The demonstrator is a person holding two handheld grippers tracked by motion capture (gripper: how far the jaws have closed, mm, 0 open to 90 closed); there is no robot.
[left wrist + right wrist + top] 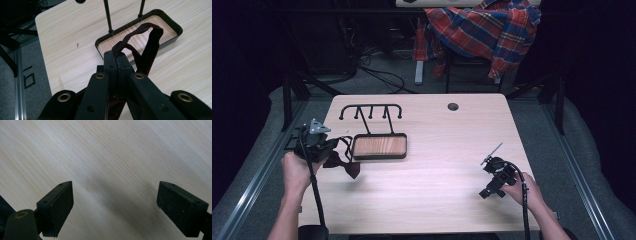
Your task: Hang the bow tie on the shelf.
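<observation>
Now left gripper (116, 58) pinches bow tie (343, 166) strap.

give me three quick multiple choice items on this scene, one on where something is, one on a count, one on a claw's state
1. Where does the tray with the wooden floor sit on the table?
A. on its left half, below the hook rack
B. at its right edge
C. over the round hole

2. How many uprights join the hook rack to the tray?
A. one
B. two
C. four

3. What state is the left claw in?
A. wide open over bare wood
B. shut on the dark red strap
C. open around the tray's rim

Answers:
1. A: in the high view the tray lies left of centre, in front of the rack.
2. B: two thin black rods slant down from the rack to the tray's far rim.
3. B: in the left gripper view its jaws meet on the dark red strap, which loops up beyond them.
</observation>
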